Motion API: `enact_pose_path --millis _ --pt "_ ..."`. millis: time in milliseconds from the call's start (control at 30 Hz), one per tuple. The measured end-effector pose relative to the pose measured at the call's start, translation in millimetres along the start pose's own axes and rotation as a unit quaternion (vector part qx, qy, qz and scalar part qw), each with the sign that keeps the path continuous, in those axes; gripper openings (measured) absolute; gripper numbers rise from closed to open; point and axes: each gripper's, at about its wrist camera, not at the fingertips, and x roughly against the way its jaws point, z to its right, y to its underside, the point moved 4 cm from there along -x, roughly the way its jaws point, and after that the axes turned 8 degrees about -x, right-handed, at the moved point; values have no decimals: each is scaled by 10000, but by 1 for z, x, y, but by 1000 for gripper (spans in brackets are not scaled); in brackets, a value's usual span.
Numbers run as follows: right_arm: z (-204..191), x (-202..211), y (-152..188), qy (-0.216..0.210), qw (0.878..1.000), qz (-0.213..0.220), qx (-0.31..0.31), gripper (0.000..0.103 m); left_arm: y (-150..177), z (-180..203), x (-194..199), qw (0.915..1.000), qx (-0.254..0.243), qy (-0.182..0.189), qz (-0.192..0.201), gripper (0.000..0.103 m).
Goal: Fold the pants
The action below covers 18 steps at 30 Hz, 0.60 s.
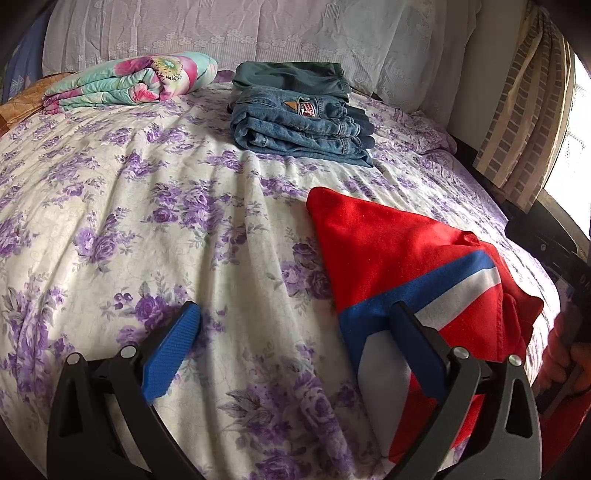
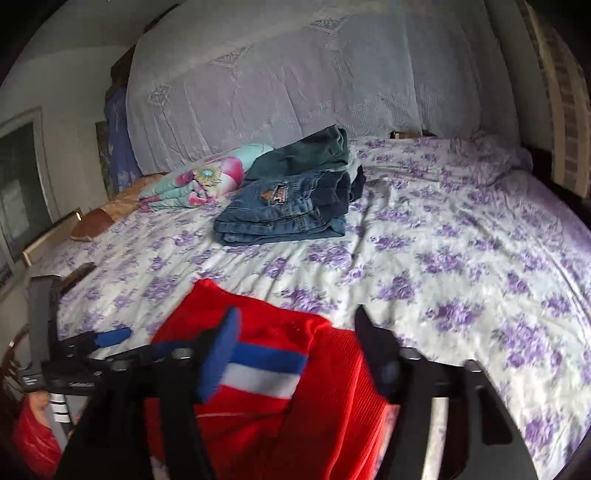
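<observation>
Red pants (image 1: 399, 251) with a blue and white stripe lie folded into a rough triangle on the floral bedsheet (image 1: 155, 206), near the front right. My left gripper (image 1: 295, 325) is open, jaws wide: its left pad (image 1: 177, 347) hovers over bare sheet and its right finger (image 1: 413, 343) is over the striped edge of the pants. In the right wrist view, the right gripper (image 2: 299, 339) is open just above the same red pants (image 2: 325, 398). The stripe (image 2: 266, 365) shows between its blurred fingers, and no pad presses on the cloth.
Folded blue jeans (image 1: 303, 122) with dark green pants (image 1: 291, 75) behind them sit mid-bed toward the headboard. A rolled floral quilt (image 1: 129, 81) lies far left. A lace-covered headboard (image 1: 221, 29) is behind, a curtain (image 1: 524, 110) at right. A hand (image 1: 565, 354) shows at the right edge.
</observation>
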Motion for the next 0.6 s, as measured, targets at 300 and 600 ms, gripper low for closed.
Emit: enact_pose_path --millis 300,600 --pt "38 26 13 227 9992 200 -277 92 0 0 0 10000 9 6 9 99" --pt "77 10 54 -431 9862 -620 -1476 97 1 1 1 9999 74 -24 -104 99"
